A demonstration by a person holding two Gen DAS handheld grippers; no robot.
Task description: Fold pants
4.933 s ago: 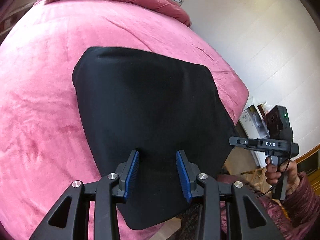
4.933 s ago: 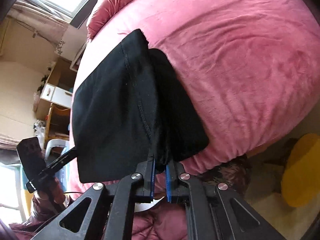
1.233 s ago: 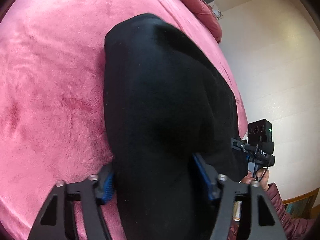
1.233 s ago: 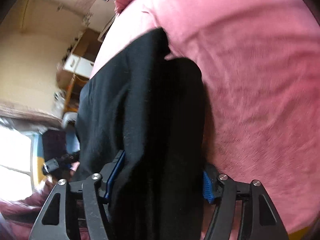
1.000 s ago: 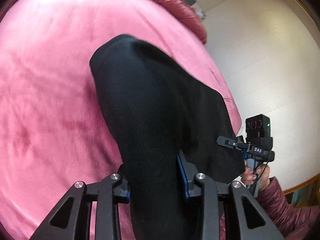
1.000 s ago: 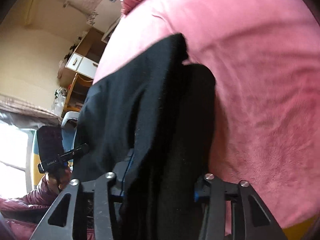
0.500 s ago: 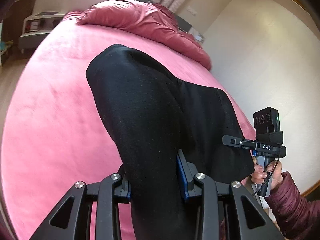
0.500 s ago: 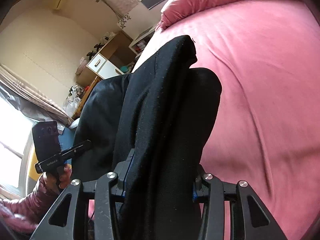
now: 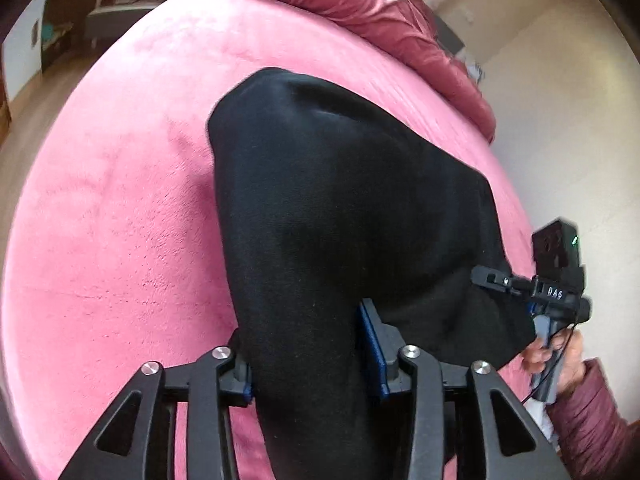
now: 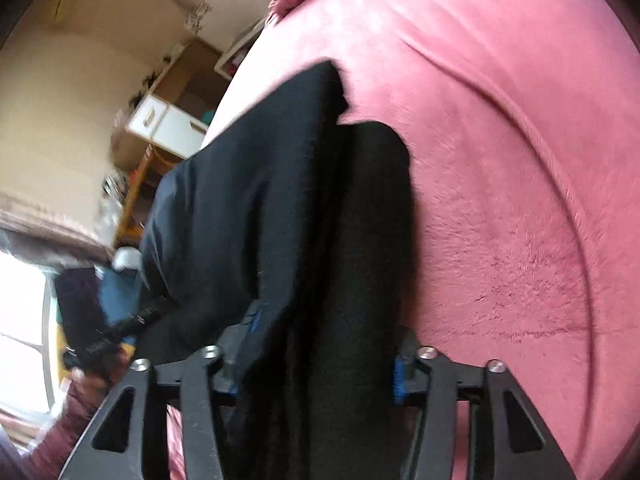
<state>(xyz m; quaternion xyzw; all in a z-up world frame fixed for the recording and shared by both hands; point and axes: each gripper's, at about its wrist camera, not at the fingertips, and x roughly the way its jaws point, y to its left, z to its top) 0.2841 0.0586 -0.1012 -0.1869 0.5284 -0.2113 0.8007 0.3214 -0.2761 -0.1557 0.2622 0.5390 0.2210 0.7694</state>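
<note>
Home bedroom: pink-covered bed [image 9: 120, 240], dresser [image 10: 168, 128]

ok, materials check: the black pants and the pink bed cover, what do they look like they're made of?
Black pants: soft matte knit, fleece or jersey by the look; they drape in rounded folds with no sheen. The exact fibre can't be told.
Pink bed cover: plush, velvety pile, probably fleece or velour; brushed streaks and a short nap show in its surface.
</note>
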